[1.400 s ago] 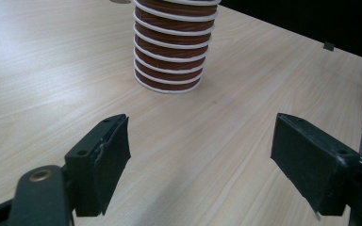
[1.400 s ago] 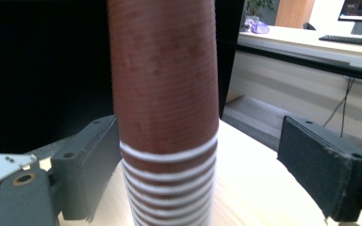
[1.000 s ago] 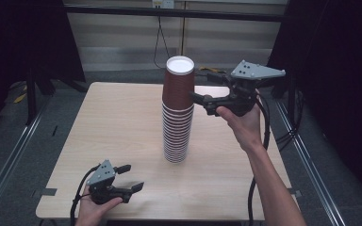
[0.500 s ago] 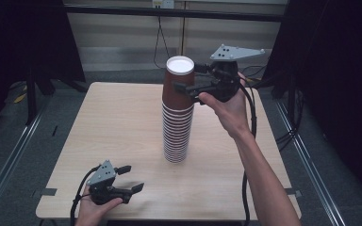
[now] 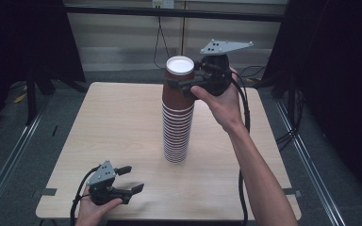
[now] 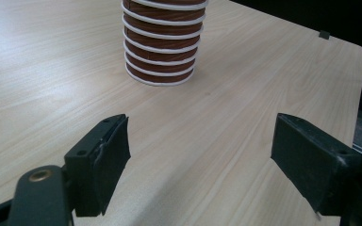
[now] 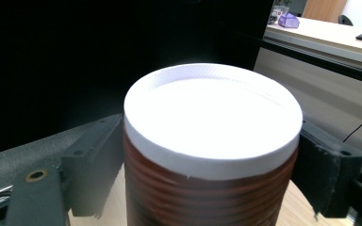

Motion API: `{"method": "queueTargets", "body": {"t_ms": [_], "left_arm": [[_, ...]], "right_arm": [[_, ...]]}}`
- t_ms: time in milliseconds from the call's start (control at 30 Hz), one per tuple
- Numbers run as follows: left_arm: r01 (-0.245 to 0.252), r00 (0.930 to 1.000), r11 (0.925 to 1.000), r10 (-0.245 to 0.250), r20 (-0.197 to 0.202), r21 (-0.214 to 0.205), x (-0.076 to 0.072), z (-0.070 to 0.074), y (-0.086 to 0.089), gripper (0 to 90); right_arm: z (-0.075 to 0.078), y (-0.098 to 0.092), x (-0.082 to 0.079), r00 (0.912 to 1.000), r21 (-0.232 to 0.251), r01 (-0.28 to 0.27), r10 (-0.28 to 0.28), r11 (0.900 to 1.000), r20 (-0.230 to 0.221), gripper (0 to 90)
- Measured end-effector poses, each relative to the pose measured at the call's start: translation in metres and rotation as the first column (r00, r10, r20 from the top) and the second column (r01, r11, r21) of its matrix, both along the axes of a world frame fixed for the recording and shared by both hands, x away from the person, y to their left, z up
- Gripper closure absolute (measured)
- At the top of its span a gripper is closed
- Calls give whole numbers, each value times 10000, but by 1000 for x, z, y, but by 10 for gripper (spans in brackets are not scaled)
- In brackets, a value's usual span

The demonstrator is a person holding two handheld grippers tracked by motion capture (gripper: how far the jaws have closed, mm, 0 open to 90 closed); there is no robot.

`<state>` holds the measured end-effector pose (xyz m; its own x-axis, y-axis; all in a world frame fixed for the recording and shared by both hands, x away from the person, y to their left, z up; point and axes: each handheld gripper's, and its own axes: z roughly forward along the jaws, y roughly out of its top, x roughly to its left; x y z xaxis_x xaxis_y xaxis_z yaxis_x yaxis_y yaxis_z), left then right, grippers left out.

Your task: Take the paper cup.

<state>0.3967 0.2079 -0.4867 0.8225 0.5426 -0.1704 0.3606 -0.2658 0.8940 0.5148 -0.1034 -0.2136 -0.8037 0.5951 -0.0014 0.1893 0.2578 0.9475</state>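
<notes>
A tall stack of brown paper cups (image 5: 176, 127) with white rims stands upside down near the middle of the wooden table (image 5: 113, 117). Its top cup (image 7: 212, 141) ends in a flat white disc. My right gripper (image 5: 183, 81) is level with that top cup, one black jaw on each side of it and the jaws spread wide; the pads (image 7: 94, 160) lie close against the brown wall, and I cannot tell whether they press. My left gripper (image 5: 135, 178) rests at the table's near left, open and empty, pointing toward the base of the stack (image 6: 160, 70).
The table's near edge runs just below the left hand (image 5: 92, 212). Cables trail from both grippers. Dark curtains and metal floor rails (image 5: 9, 155) border the table, and a wall with a hanging cable lies behind it.
My right gripper has moved left and slightly up, from beside the stack to around its top cup. The left gripper has stayed where it was.
</notes>
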Motion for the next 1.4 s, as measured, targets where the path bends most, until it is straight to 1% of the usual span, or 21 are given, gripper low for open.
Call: {"method": "queueTargets", "body": {"t_ms": [100, 167, 233, 433, 633, 733, 800, 833, 1033, 1100, 1200, 1400], "left_arm": [[9, 10000, 10000, -9, -10, -43, 0, 0, 0, 198], [11, 10000, 10000, -11, -42, -17, 0, 0, 0, 197], [19, 10000, 10000, -19, -25, -9, 1, 0, 0, 198], [60, 10000, 10000, -60, -55, 26, 2, -1, -1, 198], [53, 9999, 10000, -53, -151, -57, 2, -2, -2, 199], [9, 9999, 10000, -9, -164, -43, 3, -2, -2, 201], [38, 9999, 10000, -38, -163, -8, 3, -2, -2, 201], [31, 9998, 10000, -32, -172, -15, 3, -2, -2, 201], [16, 9999, 10000, -16, -152, -9, 3, -2, -2, 200], [18, 9999, 10000, -18, -154, 9, 3, -2, -2, 200], [21, 9999, 10000, -21, -153, -2, 3, -2, -2, 201], [-38, 9999, 10000, 38, -129, -22, 3, -2, -2, 203]], "right_arm": [[-1, 0, 2, 9999, 24, -39, 39, 10000, -130, 186], [-3, 0, 2, 9999, 33, -22, 23, 10000, -100, 188], [-4, -1, 4, 9995, 22, -103, 103, 9999, -283, 192], [-4, -1, 5, 9996, 38, -175, 176, 9998, -240, 203], [3, -4, 3, 9996, 394, -283, 283, 9988, 19, 206], [5, -3, 2, 9996, 275, -270, 269, 9993, 44, 207], [6, -4, 2, 9996, 344, -275, 271, 9990, 113, 208], [7, -5, 1, 9995, 499, -278, 270, 9984, 181, 209], [13, -8, 0, 9985, 783, -404, 374, 9961, 401, 211], [15, -8, -1, 9981, 964, -422, 378, 9944, 478, 212], [17, -8, -2, 9978, 1059, -304, 239, 9939, 626, 213], [20, -9, -3, 9978, 1380, -248, 159, 9901, 651, 216]]}}
